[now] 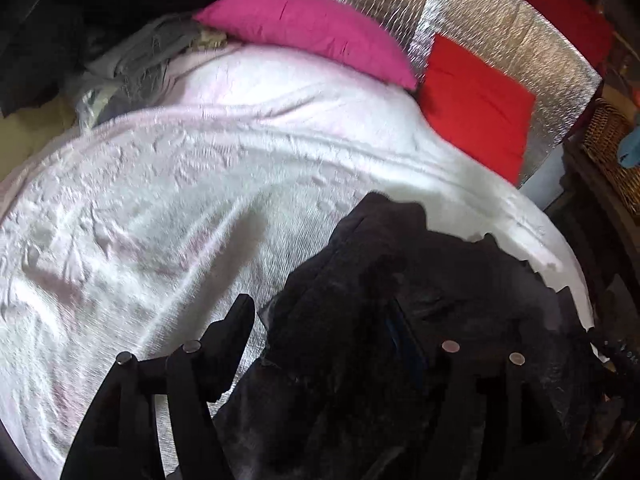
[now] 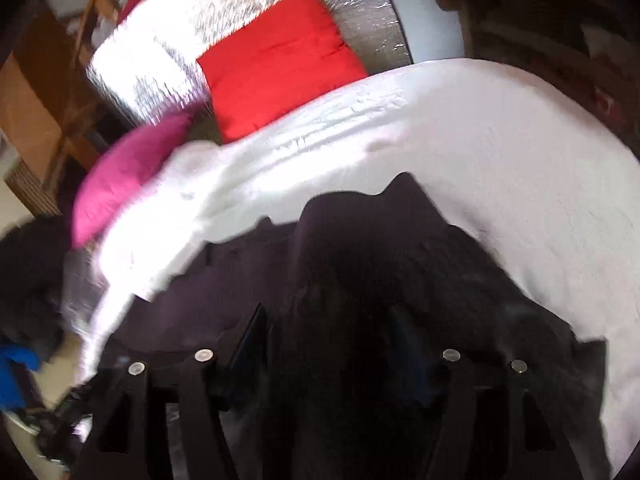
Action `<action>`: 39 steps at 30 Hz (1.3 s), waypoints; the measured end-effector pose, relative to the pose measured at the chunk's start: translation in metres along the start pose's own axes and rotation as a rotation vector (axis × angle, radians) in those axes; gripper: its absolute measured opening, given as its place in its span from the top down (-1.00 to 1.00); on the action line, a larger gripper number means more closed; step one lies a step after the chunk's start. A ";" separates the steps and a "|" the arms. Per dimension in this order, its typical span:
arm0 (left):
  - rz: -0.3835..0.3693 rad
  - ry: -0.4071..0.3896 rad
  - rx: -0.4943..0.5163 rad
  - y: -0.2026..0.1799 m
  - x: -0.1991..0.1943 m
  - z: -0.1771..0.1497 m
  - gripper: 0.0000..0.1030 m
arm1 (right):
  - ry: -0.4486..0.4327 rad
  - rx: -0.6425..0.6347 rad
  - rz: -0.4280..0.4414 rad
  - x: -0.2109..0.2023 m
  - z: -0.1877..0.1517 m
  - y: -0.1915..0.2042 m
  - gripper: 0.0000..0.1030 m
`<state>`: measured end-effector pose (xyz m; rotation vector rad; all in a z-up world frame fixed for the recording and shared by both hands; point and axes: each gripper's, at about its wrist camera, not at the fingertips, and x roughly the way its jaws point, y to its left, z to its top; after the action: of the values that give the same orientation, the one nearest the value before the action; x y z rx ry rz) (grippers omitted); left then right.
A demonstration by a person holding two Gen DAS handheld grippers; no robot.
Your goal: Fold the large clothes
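Observation:
A large black garment (image 1: 400, 260) lies bunched on the white blanket (image 1: 200, 180) near the bed's close edge. In the left wrist view my left gripper (image 1: 320, 308) stands open over the garment's left side. Its left finger (image 1: 240, 320) is over the blanket and the right one is lost against the dark cloth. In the right wrist view the same garment (image 2: 360, 240) rises in a hump between the fingers of my right gripper (image 2: 328, 312). Those jaws stand wide apart too, open, with the cloth loose between them. This view is blurred.
A pink pillow (image 1: 312, 28) and a red cushion (image 1: 476, 108) lean on a silver quilted panel (image 1: 500, 32) at the head of the bed. Grey clothes (image 1: 136, 68) are heaped at the far left. A wicker basket (image 1: 612, 148) stands to the right.

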<state>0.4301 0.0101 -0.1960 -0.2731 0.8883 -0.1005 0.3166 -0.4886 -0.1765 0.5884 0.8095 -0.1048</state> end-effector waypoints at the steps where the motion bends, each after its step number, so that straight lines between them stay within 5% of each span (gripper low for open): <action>1: -0.014 -0.010 0.012 0.001 -0.006 0.002 -0.44 | -0.015 0.019 0.025 -0.008 0.002 -0.005 -0.31; 6: 0.015 0.000 0.046 0.006 -0.024 -0.003 -0.52 | -0.108 0.046 -0.018 -0.071 0.000 -0.047 -0.51; 11: 0.127 0.100 0.057 0.023 -0.007 -0.018 -0.52 | -0.032 0.024 -0.075 -0.076 -0.019 -0.074 -0.48; 12: 0.117 0.112 0.043 0.027 -0.004 -0.020 -0.52 | -0.019 0.012 -0.092 -0.072 -0.020 -0.076 -0.29; 13: 0.099 0.117 0.022 0.031 0.000 -0.022 -0.52 | 0.002 -0.015 -0.113 -0.065 -0.023 -0.073 0.34; 14: 0.092 0.118 0.006 0.035 0.003 -0.023 -0.56 | 0.036 -0.052 -0.142 -0.056 -0.026 -0.068 0.50; 21: 0.140 0.127 0.030 0.036 0.021 -0.020 -0.59 | -0.006 -0.063 -0.263 -0.059 -0.026 -0.064 0.50; 24: 0.141 0.132 0.029 0.035 0.017 -0.015 -0.59 | 0.096 -0.029 -0.235 -0.041 -0.026 -0.077 0.49; 30: 0.147 0.002 0.108 0.012 -0.005 0.004 -0.59 | -0.004 0.039 -0.127 -0.064 0.005 -0.068 0.47; 32: 0.145 -0.017 0.107 0.008 -0.003 0.010 -0.61 | -0.022 0.078 -0.080 -0.061 0.017 -0.068 0.33; 34: 0.172 -0.009 0.095 0.006 0.008 0.017 -0.62 | -0.019 0.135 -0.043 -0.050 0.028 -0.069 -0.60; 39: 0.166 0.067 0.023 0.015 0.046 0.020 -0.62 | -0.004 0.204 -0.022 -0.008 0.049 -0.068 -0.66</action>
<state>0.4740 0.0192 -0.2225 -0.1744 0.9723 0.0343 0.3226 -0.5729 -0.1754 0.7710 0.8067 -0.2108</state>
